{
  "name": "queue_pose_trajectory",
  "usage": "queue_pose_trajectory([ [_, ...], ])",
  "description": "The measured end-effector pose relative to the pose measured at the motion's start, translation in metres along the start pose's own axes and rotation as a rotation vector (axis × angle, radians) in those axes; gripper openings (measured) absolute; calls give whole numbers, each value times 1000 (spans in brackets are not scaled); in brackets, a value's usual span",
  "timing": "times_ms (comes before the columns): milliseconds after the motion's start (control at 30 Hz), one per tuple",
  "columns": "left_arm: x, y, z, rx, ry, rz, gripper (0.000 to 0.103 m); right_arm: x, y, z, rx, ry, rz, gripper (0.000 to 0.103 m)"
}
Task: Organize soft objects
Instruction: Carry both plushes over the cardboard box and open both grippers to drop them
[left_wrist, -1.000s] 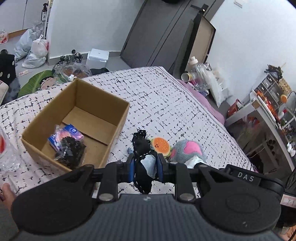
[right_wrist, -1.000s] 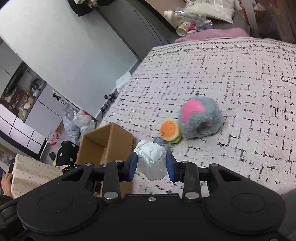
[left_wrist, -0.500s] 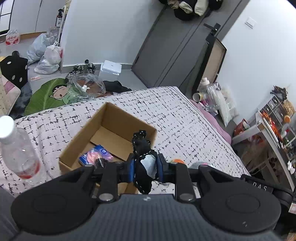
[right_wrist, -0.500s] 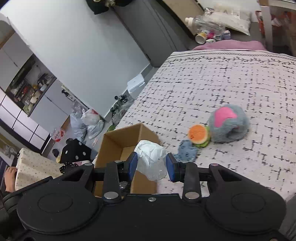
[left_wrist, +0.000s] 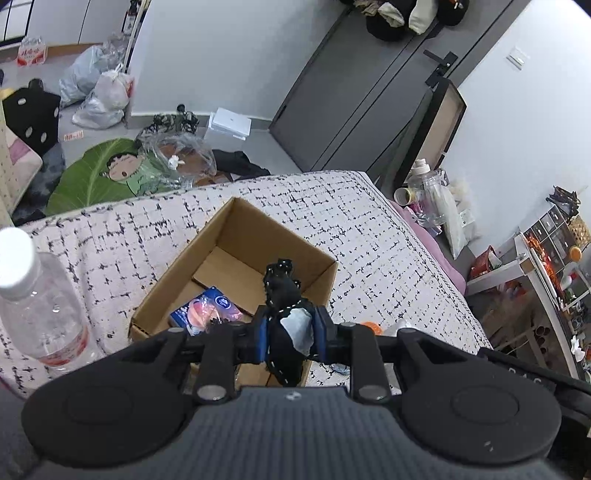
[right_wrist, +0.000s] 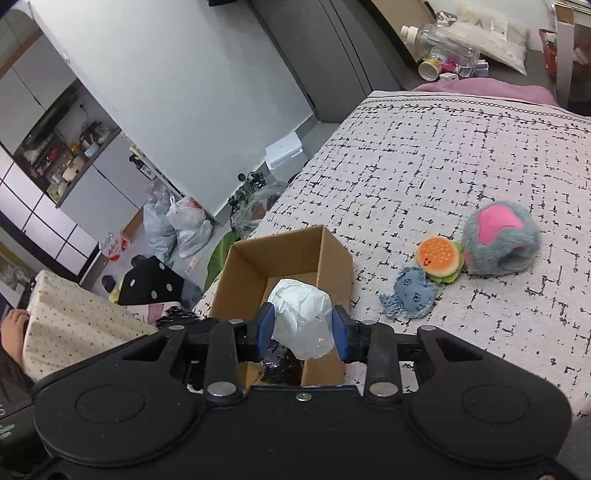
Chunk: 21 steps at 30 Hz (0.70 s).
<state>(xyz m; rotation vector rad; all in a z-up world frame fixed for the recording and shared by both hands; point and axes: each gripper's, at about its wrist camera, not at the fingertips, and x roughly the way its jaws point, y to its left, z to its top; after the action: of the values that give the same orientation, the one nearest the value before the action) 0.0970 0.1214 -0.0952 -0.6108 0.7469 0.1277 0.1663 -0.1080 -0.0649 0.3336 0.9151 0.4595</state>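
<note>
My left gripper (left_wrist: 290, 334) pinches black white-stitched soft toy (left_wrist: 282, 295) over cardboard box (left_wrist: 236, 225); right gripper (right_wrist: 302, 328) clamps crinkly white bag (right_wrist: 301, 317) above same box. Only right view shows burger plush (right_wrist: 439, 256), grey-pink ball (right_wrist: 500, 243) on bedspread (right_wrist: 443, 155).

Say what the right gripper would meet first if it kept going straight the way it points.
Most likely the cardboard box. The right gripper, shut on a white bag, points down into its open top, so the bag would reach the box floor or far wall first. Depth is hard to judge here.
</note>
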Motion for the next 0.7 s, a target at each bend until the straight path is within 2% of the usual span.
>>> queue_pose_trajectory([
  [300, 31, 17, -5, -49, 65, -13, 25, 24, 12, 4, 7, 25, -24, 34],
  [567, 59, 28, -12, -92, 169, -32, 30, 48, 23, 9, 10, 51, -29, 34],
  [633, 64, 31, -12, -113, 188, -36, 36, 54, 24, 9, 14, 58, -32, 34],
  [700, 65, 33, -11, -124, 191, -19, 50, 58, 24, 8, 21, 63, -39, 34],
])
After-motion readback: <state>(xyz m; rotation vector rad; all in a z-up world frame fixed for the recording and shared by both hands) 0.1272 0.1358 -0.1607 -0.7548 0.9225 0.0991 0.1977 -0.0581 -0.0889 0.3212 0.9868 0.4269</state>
